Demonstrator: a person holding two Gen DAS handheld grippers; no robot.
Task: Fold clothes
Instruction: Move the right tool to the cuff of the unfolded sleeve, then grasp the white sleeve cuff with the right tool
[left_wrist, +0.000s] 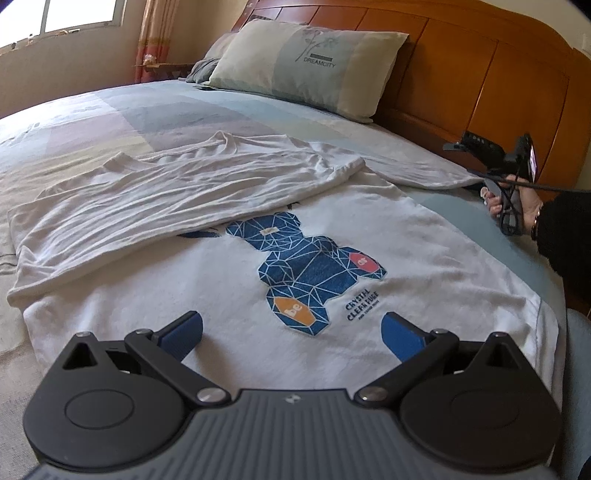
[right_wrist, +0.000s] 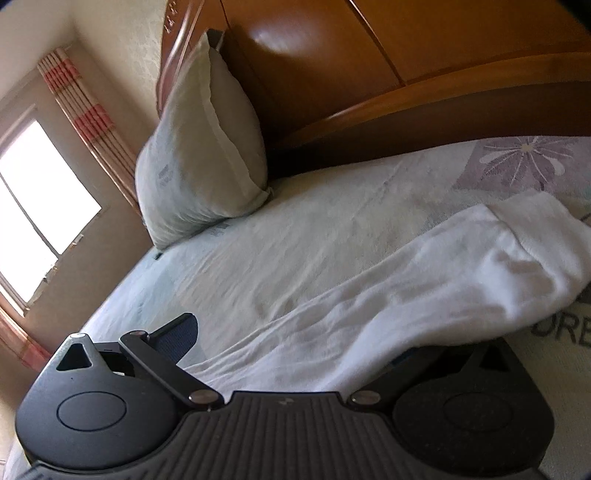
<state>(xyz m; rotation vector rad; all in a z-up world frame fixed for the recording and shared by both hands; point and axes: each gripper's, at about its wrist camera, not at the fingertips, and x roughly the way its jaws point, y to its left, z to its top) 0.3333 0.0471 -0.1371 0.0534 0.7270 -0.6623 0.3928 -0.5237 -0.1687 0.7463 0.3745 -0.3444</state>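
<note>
While unprinted here, shirt (left_wrist: 229, 295) print (left_wrist: 306, 273) leftward.

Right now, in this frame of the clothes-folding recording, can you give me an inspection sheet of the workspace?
Surface: bed with a pastel patchwork sheet, lightly rumpled.
Job's things: white T-shirt with a blue bear print spread flat; one side already folded over the print.
Clutter: nothing seen beyond two pillows at the head.
Grippers: left gripper open above the hem, touching nothing; right gripper at the shirt's sleeve, cloth draped over its fingers, so its state is unclear.
Cables: black cord running off the right gripper.
Surroundings: wooden headboard, window, striped curtain.
</note>
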